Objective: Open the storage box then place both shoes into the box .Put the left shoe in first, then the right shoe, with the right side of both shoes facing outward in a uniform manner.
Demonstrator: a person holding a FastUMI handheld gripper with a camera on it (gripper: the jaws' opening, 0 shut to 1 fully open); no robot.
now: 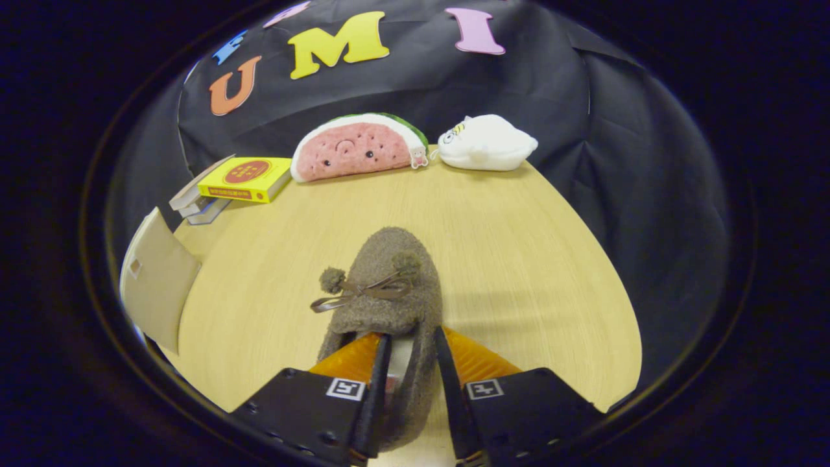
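- Gripper view looks forward along the two fingers over a pale wooden table [519,259], with the shoe as the landmark for everything else.
- A fuzzy grey-brown shoe [389,285] with a brown bow and two small pompoms lies on the table, toe pointing away from the camera.
- The gripper [412,344] is nearly closed around the shoe's right side wall at the heel end: one finger sits inside the opening, the other outside, both apparently pressing the fabric. Gripping a wall suits a soft shoe, since it gives a thin edge to pinch.
- To the shoe's left, at the table edge, stands a beige panel [159,279], probably part of the storage box; whether it is open cannot be told.
- Beyond the shoe, by the dark cloth wall, sit a yellow book [246,178] on a small stack, a watermelon-slice plush [353,148], and a white plush [486,143], well apart from the work.
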